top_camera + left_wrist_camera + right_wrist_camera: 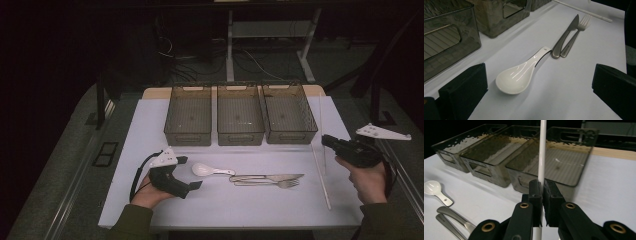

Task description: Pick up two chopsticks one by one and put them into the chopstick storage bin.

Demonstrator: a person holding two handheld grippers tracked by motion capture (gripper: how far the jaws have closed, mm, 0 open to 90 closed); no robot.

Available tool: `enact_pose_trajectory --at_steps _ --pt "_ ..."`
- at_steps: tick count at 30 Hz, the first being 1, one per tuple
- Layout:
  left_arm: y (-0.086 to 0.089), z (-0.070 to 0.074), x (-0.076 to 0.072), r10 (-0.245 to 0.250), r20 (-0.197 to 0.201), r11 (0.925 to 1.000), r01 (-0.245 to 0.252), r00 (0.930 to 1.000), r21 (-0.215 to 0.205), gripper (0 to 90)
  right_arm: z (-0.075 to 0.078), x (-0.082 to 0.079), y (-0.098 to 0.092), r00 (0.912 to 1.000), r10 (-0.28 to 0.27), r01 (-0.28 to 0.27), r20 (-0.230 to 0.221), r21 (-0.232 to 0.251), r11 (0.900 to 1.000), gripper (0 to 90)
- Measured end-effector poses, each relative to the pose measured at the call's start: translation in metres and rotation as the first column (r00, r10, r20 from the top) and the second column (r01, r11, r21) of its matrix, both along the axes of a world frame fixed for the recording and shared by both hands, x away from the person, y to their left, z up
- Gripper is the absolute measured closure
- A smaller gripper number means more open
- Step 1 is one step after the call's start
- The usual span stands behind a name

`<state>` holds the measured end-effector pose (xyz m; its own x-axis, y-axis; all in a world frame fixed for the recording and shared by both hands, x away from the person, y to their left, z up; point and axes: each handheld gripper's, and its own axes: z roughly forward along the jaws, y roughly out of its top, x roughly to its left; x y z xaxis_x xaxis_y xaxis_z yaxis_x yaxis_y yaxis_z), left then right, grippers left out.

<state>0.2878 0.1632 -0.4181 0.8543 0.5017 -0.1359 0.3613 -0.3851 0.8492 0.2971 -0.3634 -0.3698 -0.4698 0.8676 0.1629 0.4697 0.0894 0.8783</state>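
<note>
Right gripper (542, 195) fingers clamped on white chopstick (542, 150), held upright before right bin (564, 160). Second chopstick (320, 172) lay on surface just left of that hand. Left gripper (536, 87) fingers apart, spoon (519, 76) between, handle pointing away.

My right gripper (541, 202) clamps a thin white chopstick (541, 152), which stands upright and passes between the pads in front of the rightmost grey bin (564, 162). A second white chopstick (320, 175) lies flat just beside that bin's right front corner.
</note>
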Motion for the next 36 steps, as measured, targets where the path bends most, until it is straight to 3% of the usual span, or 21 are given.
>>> enact_pose_trajectory --at_steps 16,28,36 --pt "-0.001 -0.001 0.001 -0.001 0.007 1.0000 0.001 1.0000 -0.002 0.0 0.031 0.058 0.075 0.9898 0.140 -0.140 -0.027 -0.015 0.990 85.0" --pt "-0.001 0.000 0.001 -0.002 0.013 1.0000 0.003 0.9999 -0.009 0.0 0.048 0.100 0.144 0.9722 0.227 -0.227 -0.059 -0.006 0.974 85.0" --pt "-0.002 0.002 0.000 -0.007 0.022 1.0000 0.007 0.9997 -0.001 0.0 0.055 0.127 0.198 0.9580 0.274 -0.277 -0.085 -0.033 0.960 85.0"
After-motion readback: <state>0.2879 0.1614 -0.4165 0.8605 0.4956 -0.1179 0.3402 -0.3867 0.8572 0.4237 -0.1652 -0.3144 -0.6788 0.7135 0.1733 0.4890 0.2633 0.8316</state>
